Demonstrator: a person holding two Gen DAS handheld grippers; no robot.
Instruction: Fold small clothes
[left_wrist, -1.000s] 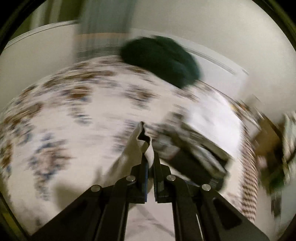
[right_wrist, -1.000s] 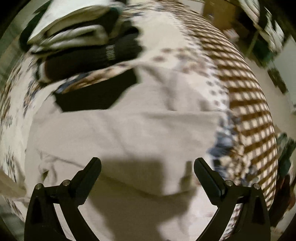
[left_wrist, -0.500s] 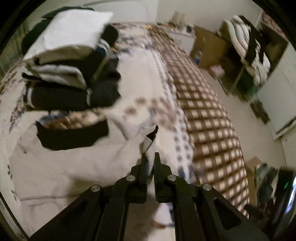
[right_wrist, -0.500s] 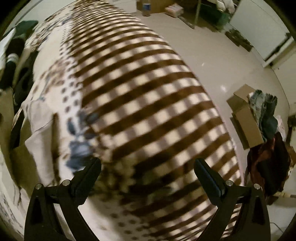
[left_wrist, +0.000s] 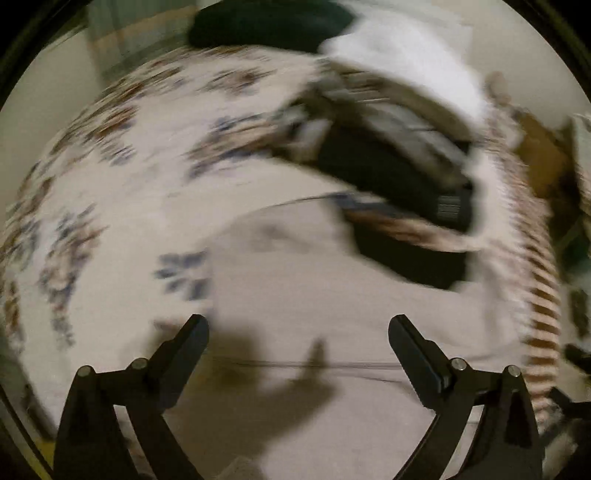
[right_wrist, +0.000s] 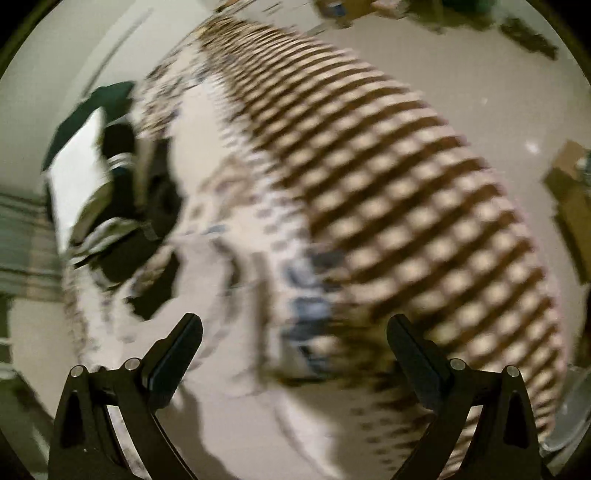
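**Both tongs spread over the bed**

The left tongs (left_wrist: 298, 332) gape, empty, above the flat pale beige cloth garment (left_wrist: 332, 295); its far edge meets a black folded piece (left_wrist: 406, 262) beside the stacked folded clothes (left_wrist: 399, 147); the right tongs (right_wrist: 294, 332) gape over the brown checked bedspread (right_wrist: 406, 184); beige floor (right_wrist: 480, 66) lies beyond.

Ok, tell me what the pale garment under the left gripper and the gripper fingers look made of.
Pale garment: soft woven or knit cloth, matte; it lies limp with a thin seam line, though blur hides the weave. Left gripper fingers: black rigid plastic, likely, slightly glossy, with metal pins at the joints.
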